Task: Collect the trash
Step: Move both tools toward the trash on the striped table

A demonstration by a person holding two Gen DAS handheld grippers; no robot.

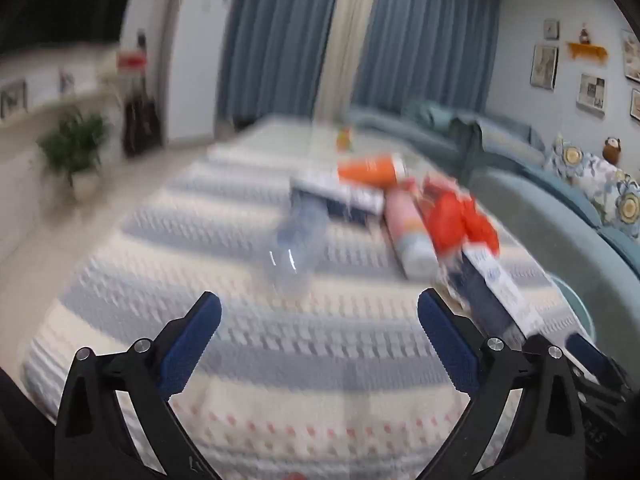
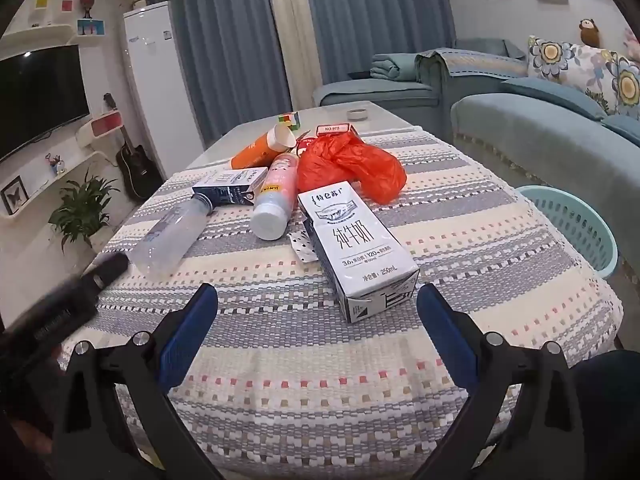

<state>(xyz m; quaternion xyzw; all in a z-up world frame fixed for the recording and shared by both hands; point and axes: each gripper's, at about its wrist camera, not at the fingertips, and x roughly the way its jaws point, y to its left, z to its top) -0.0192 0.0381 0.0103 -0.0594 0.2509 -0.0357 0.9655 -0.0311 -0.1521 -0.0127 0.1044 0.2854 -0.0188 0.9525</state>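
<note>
Both the left gripper (image 1: 320, 314) and right gripper (image 2: 318, 304) gape wide, empty; milk carton (image 2: 356, 248) lies just ahead on the tablecloth (image 2: 320, 360), so square jaws across its narrow sides, then basket (image 2: 576, 228).

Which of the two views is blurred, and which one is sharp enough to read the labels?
Left wrist view: motion blur smears the clear bottle and all trash. Right wrist view: sharp, the milk carton print is legible; only the left gripper at the edge is blurred. Both bend straight lines, fisheye.

Woven cloth (image 2: 320, 360); crinkled glossy plastic bag (image 2: 352, 164)
</note>
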